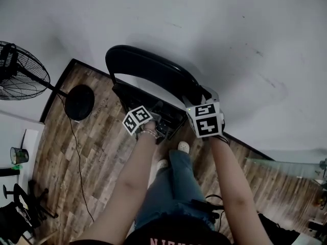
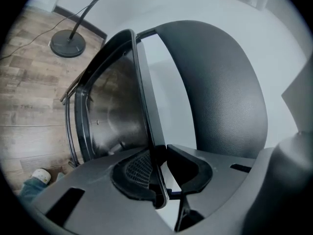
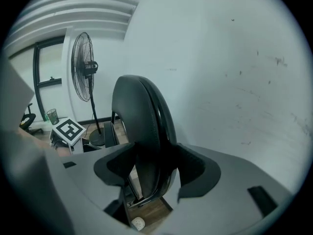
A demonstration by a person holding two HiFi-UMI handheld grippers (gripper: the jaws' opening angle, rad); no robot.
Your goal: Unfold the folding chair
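Head view first: two forearms reach out over jeans and a white shoe (image 1: 183, 147) on the wood floor (image 1: 97, 152). Both tools are on the folding chair (image 1: 148, 65), which stands at the floor's far edge, just beside the white wall (image 1: 230, 34).

Left gripper (image 2: 157, 175): its fingers (image 2: 132, 173) are nearly together, pinching the thin rim of the seat (image 2: 117, 116). The rim runs straight up out of the narrow gap.

Right gripper (image 3: 154, 173): its fingers (image 3: 198, 173) stand about halfway apart, and the thick black backrest (image 3: 139, 116) fills the gap between them, with a pad against each side.

Each camera adds something of its own. The left gripper view shows the seat's shiny underside and the frame tubes beside it, tilted close to the backrest, so the chair is only partly open. The right gripper view catches the backrest edge-on and, past it, the other tool's marker cube (image 3: 68, 129). Only the head view shows both tools at once.

Further off, a standing fan (image 1: 20, 78) is at the floor's left edge, its round base (image 1: 79, 102) near the chair.
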